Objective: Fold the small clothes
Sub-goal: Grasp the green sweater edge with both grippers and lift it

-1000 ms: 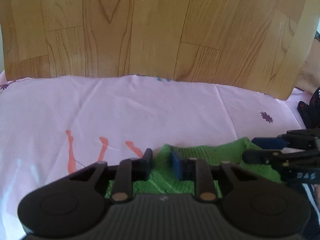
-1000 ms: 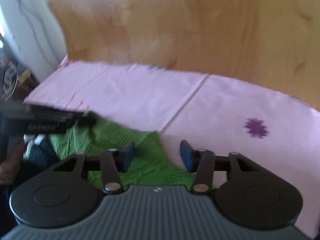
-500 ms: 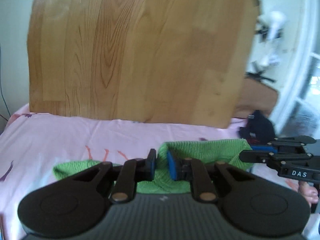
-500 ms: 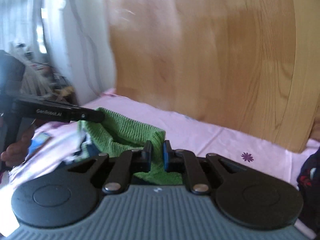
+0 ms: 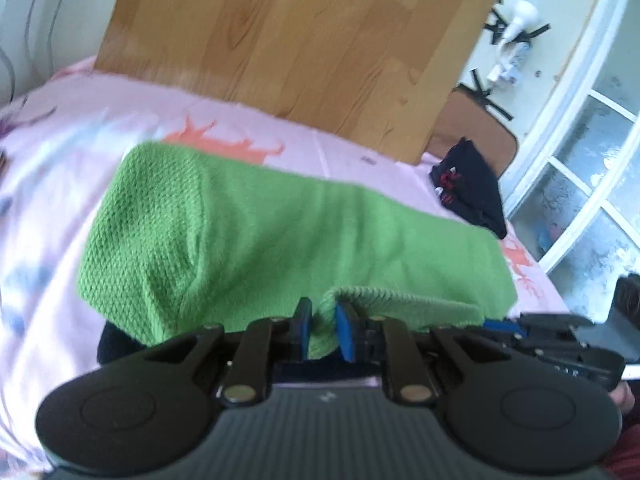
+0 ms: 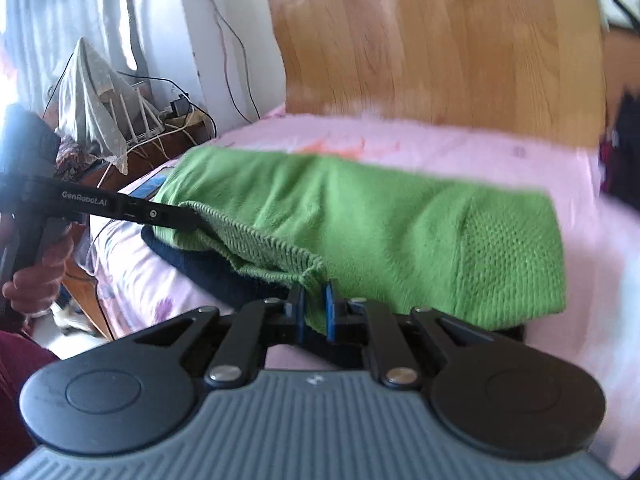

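Fingers of the left gripper point(image 5: 323, 332) and right gripper point(image 6: 313, 312) each pinch the ribbed hem of a coarse-knit green garment point(image 5: 280, 236) draped over the pink bed sheet point(image 5: 60, 152).

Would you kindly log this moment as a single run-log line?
left claw: shut on green knitted garment | right claw: shut on its ribbed edge | garment: draped toward pink bedsheet
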Available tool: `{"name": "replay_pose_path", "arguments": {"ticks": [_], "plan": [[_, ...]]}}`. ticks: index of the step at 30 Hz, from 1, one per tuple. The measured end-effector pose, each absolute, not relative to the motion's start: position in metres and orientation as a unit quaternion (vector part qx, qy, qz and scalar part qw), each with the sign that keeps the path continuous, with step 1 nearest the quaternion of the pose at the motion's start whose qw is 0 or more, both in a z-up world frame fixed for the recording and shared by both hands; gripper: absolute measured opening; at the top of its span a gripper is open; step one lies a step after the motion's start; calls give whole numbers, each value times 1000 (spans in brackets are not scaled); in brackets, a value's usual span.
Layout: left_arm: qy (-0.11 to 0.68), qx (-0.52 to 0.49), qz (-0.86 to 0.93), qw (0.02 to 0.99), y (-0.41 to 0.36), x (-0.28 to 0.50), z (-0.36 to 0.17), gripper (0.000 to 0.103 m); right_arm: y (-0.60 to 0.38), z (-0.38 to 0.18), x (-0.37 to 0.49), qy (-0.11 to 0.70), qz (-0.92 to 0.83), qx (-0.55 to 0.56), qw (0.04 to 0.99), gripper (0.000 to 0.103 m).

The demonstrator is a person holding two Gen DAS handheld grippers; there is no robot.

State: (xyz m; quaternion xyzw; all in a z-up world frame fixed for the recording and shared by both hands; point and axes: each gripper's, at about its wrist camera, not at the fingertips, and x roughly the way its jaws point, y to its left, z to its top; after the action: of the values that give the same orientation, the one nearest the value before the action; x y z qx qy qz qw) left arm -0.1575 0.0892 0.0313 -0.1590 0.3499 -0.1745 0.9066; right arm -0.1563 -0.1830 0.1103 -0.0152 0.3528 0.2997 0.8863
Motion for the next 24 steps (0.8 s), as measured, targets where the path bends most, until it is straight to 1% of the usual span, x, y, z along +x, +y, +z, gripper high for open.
{"name": "replay_pose_path", "arguments": {"ticks": [3,4,5,6,7,8,9,10,13,14,15,16,17,21,22,23,24], "plan": [[359,-157,-175,903,89,-157,20,14,-186,101,-162,351,290,8,890,13],[366,-152,-174,901,88,-157,17,20,-187,100,-160,353,291,15,889,14],[370,-145,-175,901,87,-159,17,23,-187,100,-158,356,293,20,887,15],[369,-133,-183,902,87,-163,19,25,-190,104,-158,358,294,24,886,21],[363,-116,-197,903,88,-170,25,30,-191,107,-158,362,298,32,882,30],[353,-104,-209,906,90,-176,31,38,-191,108,-159,370,308,34,876,35],[338,-97,-219,910,95,-183,38,41,-192,112,-160,375,325,33,868,40],[321,-97,-224,915,102,-189,45,43,-195,119,-163,371,337,28,865,40],[280,-129,-219,926,124,-186,65,43,-209,140,-170,337,345,40,875,40],[272,-142,-212,928,130,-178,69,41,-210,146,-166,325,341,54,880,40],[271,-147,-203,929,131,-168,70,40,-209,152,-160,313,335,67,886,39],[272,-146,-193,931,127,-157,71,36,-206,156,-152,304,324,75,893,39],[272,-143,-186,933,124,-146,69,28,-200,158,-143,299,313,78,898,38],[310,-122,-151,931,110,-93,45,11,-168,143,-104,296,288,80,907,36],[324,-119,-138,928,112,-83,37,7,-161,133,-93,312,277,69,906,32],[340,-120,-128,924,116,-71,26,6,-162,120,-83,326,256,42,909,25],[340,-144,-141,919,124,-67,17,6,-162,102,-74,342,228,19,912,9]]}}
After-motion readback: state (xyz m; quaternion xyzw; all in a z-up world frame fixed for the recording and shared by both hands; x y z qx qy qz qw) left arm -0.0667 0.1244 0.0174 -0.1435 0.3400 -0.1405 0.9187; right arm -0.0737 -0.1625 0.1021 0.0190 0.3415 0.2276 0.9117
